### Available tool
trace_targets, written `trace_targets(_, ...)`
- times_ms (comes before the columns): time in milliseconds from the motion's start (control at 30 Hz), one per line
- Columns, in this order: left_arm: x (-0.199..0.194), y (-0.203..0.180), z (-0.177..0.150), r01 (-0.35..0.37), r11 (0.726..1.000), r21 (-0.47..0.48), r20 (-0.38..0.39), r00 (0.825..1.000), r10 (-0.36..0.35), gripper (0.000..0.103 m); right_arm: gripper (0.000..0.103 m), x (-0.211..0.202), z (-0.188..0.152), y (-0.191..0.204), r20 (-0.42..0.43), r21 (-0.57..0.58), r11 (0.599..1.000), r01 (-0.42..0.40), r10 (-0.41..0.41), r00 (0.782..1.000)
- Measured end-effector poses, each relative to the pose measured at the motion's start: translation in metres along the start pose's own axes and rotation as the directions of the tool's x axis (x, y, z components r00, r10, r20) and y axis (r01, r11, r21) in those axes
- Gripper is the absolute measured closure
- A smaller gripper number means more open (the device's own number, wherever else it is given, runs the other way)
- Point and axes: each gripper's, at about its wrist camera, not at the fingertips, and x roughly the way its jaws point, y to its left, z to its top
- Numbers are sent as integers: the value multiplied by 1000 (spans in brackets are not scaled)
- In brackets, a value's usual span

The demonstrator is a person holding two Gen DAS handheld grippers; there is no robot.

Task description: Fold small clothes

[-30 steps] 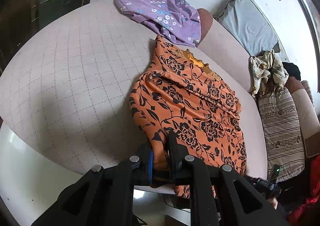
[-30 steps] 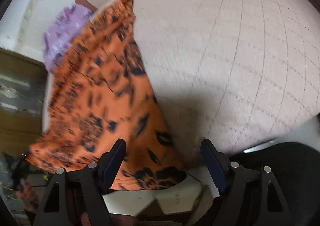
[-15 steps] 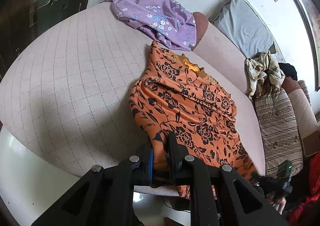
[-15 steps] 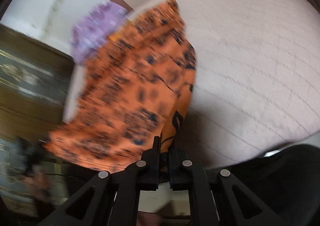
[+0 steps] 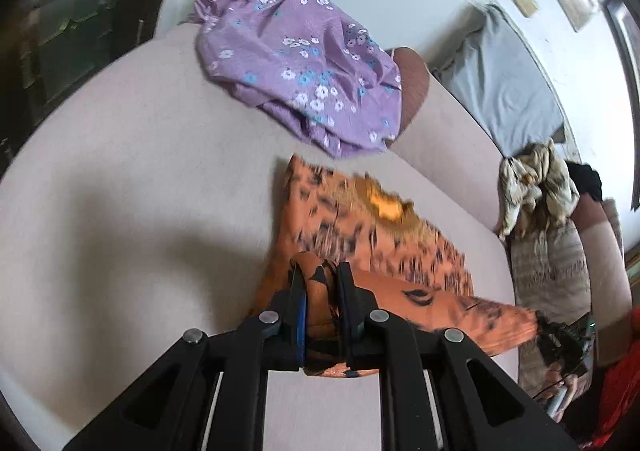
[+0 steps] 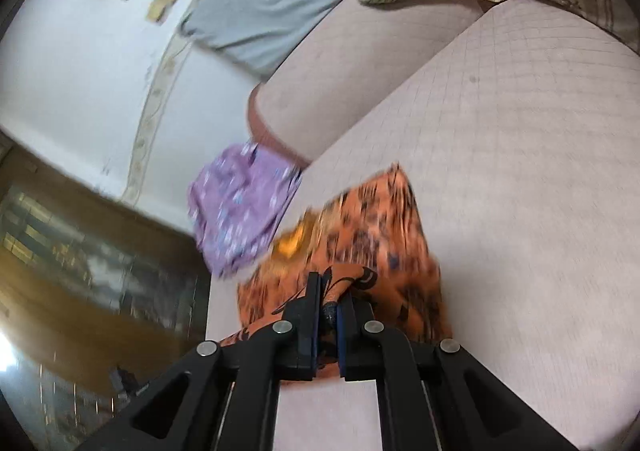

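The left gripper [image 5: 320, 291] has its jaws clamped on a bunched edge of the orange black-flowered garment [image 5: 360, 227], the cloth squeezed between the blue pads and poking up above the fingertips. From that pinch the fabric runs right as a lifted, taut fold, while the rest lies on the pale quilted sofa seat [image 5: 132, 179] just ahead of the jaws. The right gripper [image 6: 328, 295] is likewise closed tight on another gathered edge of the same garment, which spreads forward from its fingers over the seat. Beyond the orange cloth, close by but apart from it, a purple flowered garment [image 5: 296, 63] is heaped against the sofa's back. Farther right lie a grey cushion [image 5: 504, 87], a crumpled cream patterned cloth [image 5: 536, 187] and a striped cushion [image 5: 548, 275].
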Motion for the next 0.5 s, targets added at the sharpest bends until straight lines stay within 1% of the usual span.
trace_targets(33,16,-2,13,-5,1000,-13,-11,1000,5,89,97,15,11,-3,0,16,1000,10,-10,1000)
trace_targets(67,36,-4,28,-24,999,-27,-18,1000,24,89,97,39,26,-9,3,51,998,25,-25,1000)
trace_targets(100,48,-6,36,-37,999,-33,-19,999,36,89,97,53,35,-12,4,68,997,33,-34,999)
trace_targets(133,64,-6,46,-48,998,-42,-20,999,47,89,97,76,47,-19,6,90,995,50,-51,999)
trace_targets(200,104,-2,67,-67,995,-68,-31,997,65,89,97,107,64,-31,2,139,988,63,-64,998)
trace_targets(233,122,4,73,-77,993,-86,-48,996,73,87,97,128,73,-41,-8,173,983,59,-58,998)
trace_targets(300,154,19,80,-112,984,-137,-97,990,99,86,93,161,82,-55,-33,212,976,57,-51,998)
trace_targets(333,174,32,80,-142,973,-180,-131,984,119,80,93,175,85,-63,-43,232,970,76,-68,997)
trace_targets(367,185,43,79,-162,964,-211,-148,980,132,76,92,187,88,-72,-54,244,966,83,-72,996)
trace_targets(400,190,52,77,-157,958,-240,-143,982,125,65,92,194,90,-78,-61,254,964,76,-63,996)
trace_targets(433,190,58,76,-140,955,-263,-128,986,110,61,92,199,91,-86,-63,272,961,57,-42,997)
trace_targets(467,185,66,75,-94,950,-297,-85,994,72,61,92,199,92,-91,-51,280,960,27,-13,999)
trace_targets(500,179,68,75,-74,949,-306,-58,997,59,61,90,195,92,-94,-27,277,961,-2,10,1000)
